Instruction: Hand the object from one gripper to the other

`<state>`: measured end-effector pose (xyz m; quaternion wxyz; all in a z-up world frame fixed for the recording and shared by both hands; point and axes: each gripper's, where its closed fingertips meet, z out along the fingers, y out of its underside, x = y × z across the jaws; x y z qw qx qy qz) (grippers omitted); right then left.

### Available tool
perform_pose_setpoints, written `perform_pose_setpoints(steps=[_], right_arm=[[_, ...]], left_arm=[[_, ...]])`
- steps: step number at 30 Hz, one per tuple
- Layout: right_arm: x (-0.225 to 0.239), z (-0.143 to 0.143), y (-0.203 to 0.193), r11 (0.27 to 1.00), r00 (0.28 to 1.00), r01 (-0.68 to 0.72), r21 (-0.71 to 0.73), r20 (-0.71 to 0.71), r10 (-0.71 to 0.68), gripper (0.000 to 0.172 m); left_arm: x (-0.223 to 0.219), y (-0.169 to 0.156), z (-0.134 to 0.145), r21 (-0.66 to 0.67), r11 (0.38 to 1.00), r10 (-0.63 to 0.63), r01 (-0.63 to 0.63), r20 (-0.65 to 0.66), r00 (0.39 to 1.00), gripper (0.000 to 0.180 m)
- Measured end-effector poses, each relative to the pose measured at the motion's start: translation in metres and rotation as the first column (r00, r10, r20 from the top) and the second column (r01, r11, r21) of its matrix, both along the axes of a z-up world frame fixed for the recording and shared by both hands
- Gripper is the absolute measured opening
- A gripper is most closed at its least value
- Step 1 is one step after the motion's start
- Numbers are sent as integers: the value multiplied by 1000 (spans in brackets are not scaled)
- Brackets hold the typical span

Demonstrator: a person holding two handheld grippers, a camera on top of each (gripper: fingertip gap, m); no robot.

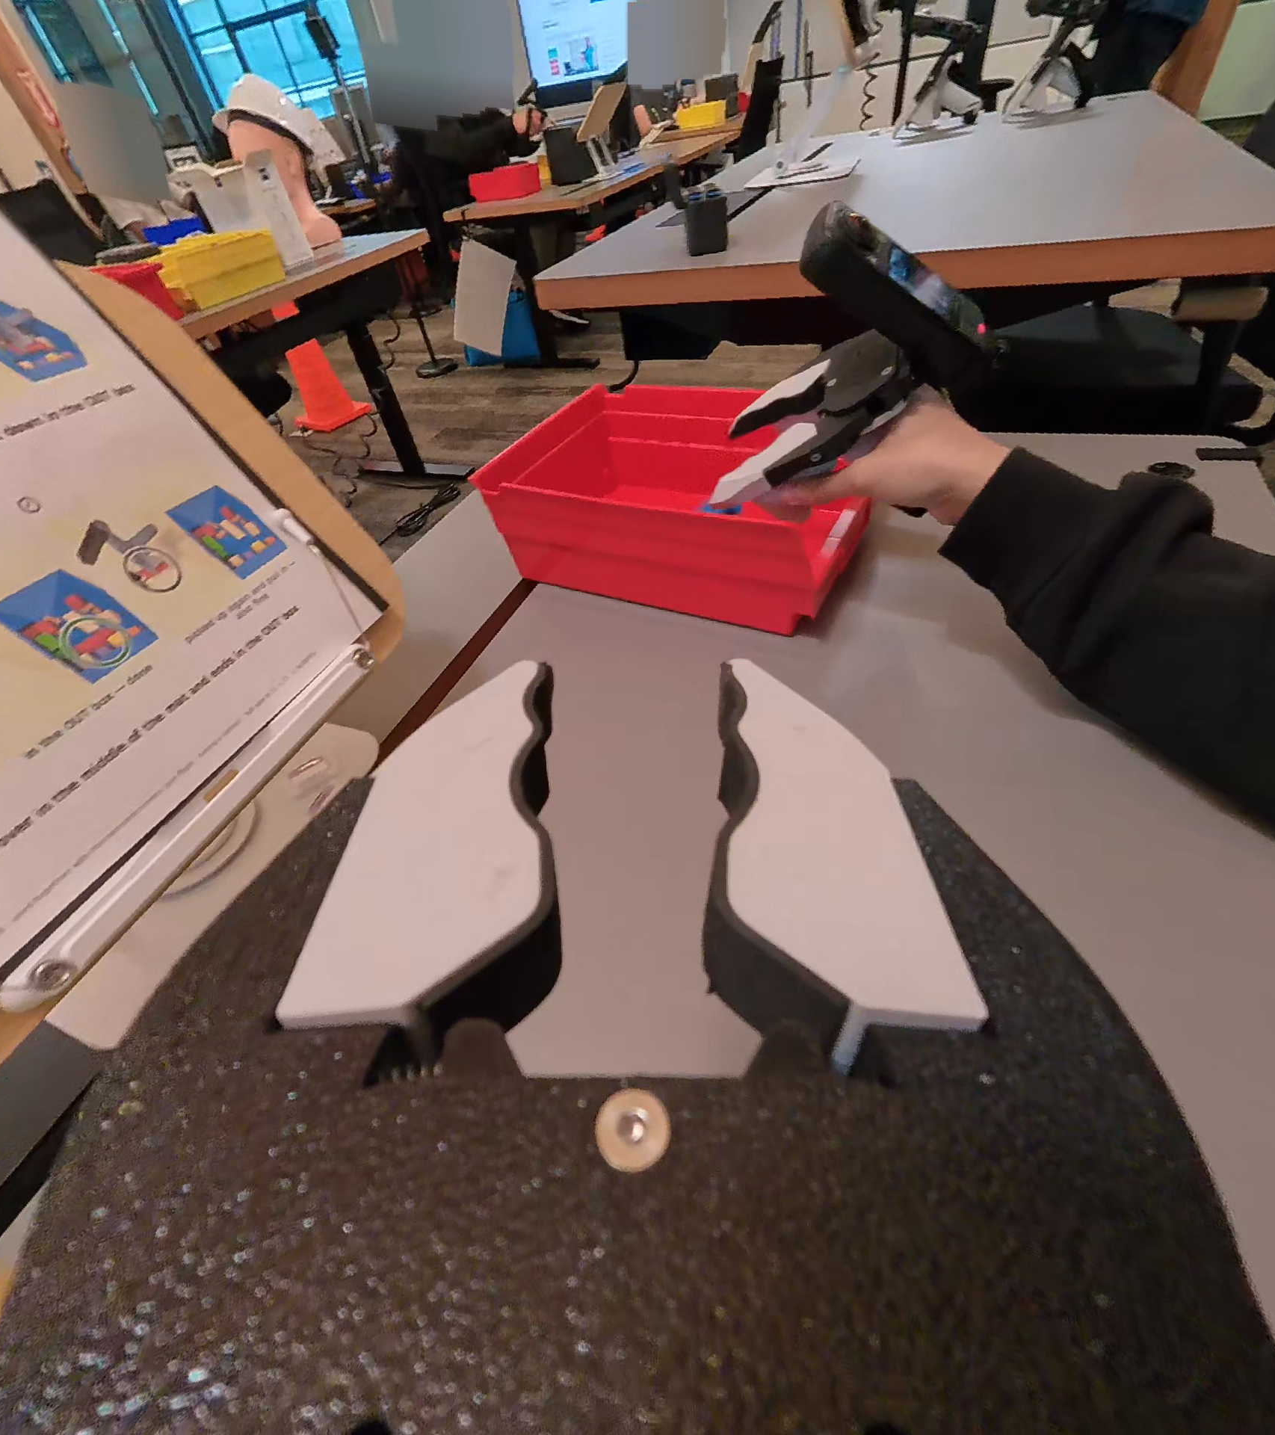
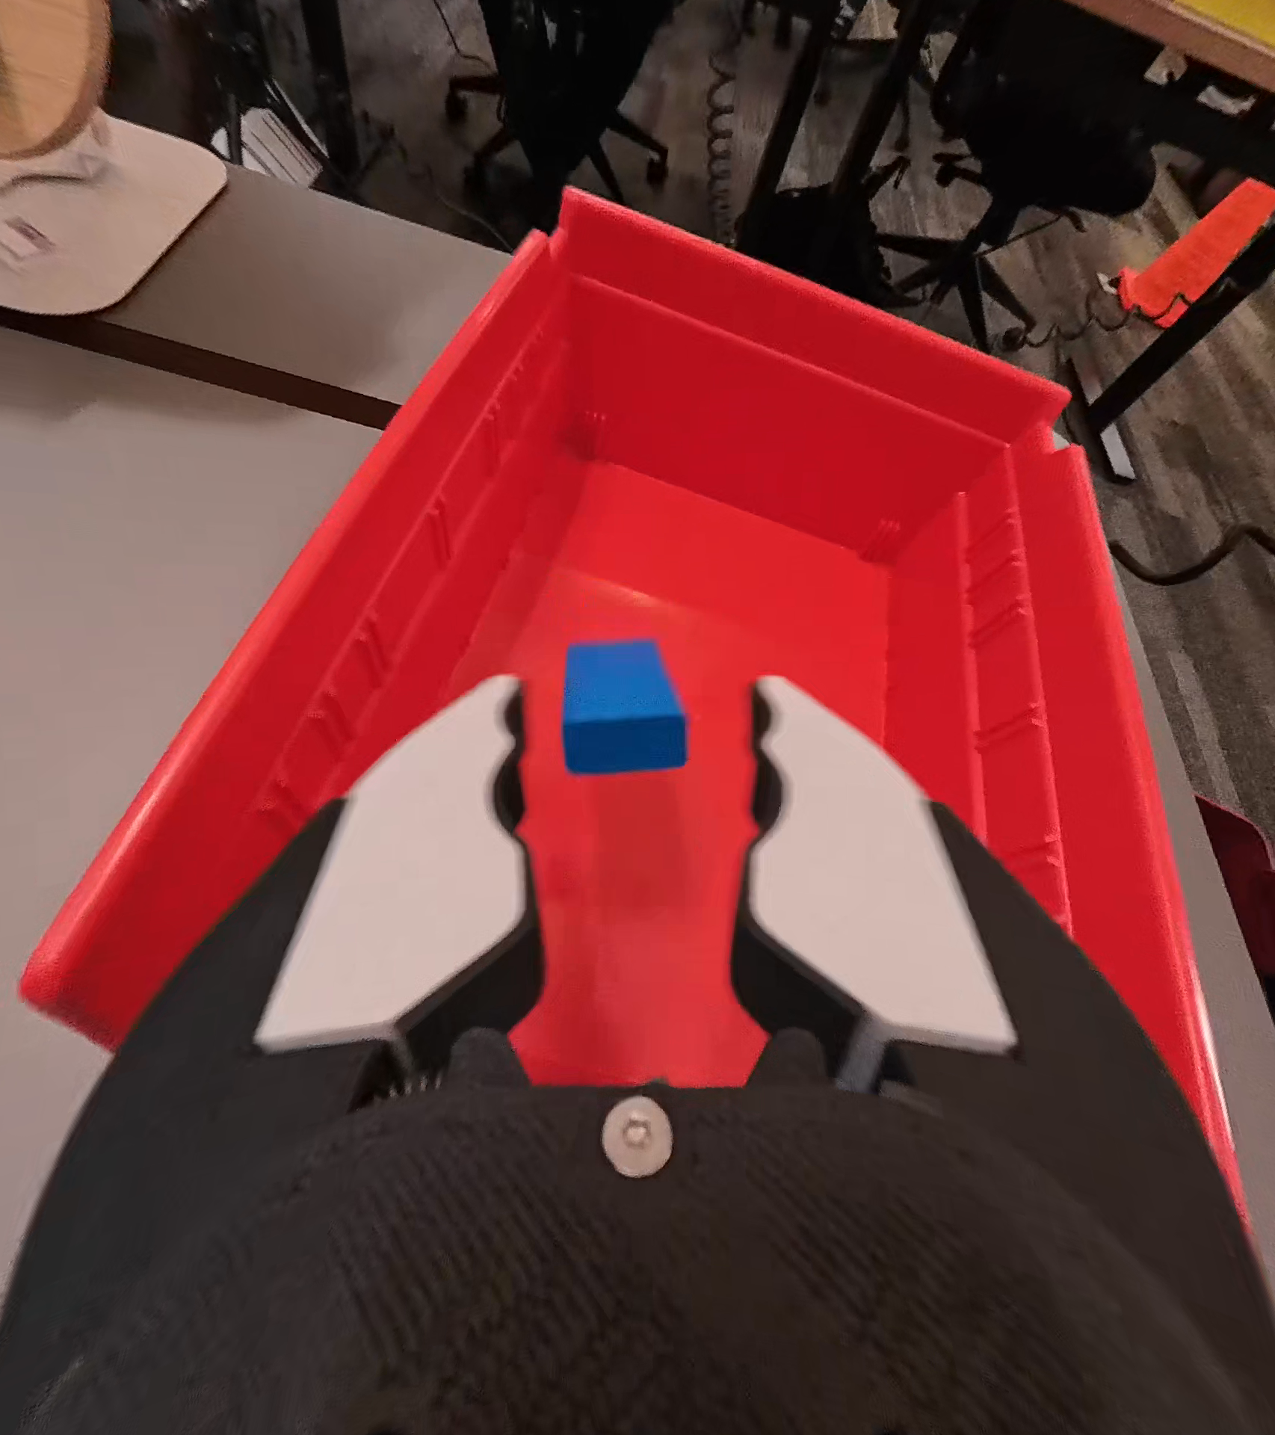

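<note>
Far over at nine o'clock stands a propped instruction board (image 1: 114, 543) with pictures on a white sheet, its foot on the grey table (image 1: 658, 699). Just inward from it, at about six o'clock in its own view, the left tool (image 1: 634, 683) hovers over bare table with its two white fingers (image 1: 456, 815) spread and nothing between them.

Moving toward twelve and one o'clock, a red bin (image 1: 665, 575) sits at the table's far edge. Over it, at about two o'clock, a sleeved hand (image 1: 914, 474) points the right tool (image 1: 727, 458) down into the bin. In that tool's own view its jaws are spread wide, and the blue block (image 2: 623, 707) lies on the bin floor (image 2: 774, 621) between and just beyond the fingertips, with red showing on both sides of it. Neither pad (image 2: 510, 745) touches it, so it is not held.

As for progress, I'd judge the handover itself is over or beside the point here: the block rests in the bin, free of both tools. If this bin is where it was meant to end up, little is left but drawing the right tool clear. If it is the starting bin, everything remains: pinch, lift, carry to the left tool, pass.
</note>
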<state>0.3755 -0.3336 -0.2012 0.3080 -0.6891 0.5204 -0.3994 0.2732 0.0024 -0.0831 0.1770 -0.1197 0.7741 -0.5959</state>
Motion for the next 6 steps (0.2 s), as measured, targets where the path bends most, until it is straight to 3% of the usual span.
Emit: perform_pose_setpoints(steps=[1, 6], right_arm=[[1, -1, -4, 999, 999, 36, 3, -11, -36, 81], [1, 25, -2, 995, 995, 72, 65, 70, -76, 105]], left_arm=[[2, 3, 0, -1, 1000, 17, -17, -5, 1000, 41], [14, 37, 3, 5, 991, 130, -130, -46, 990, 46]])
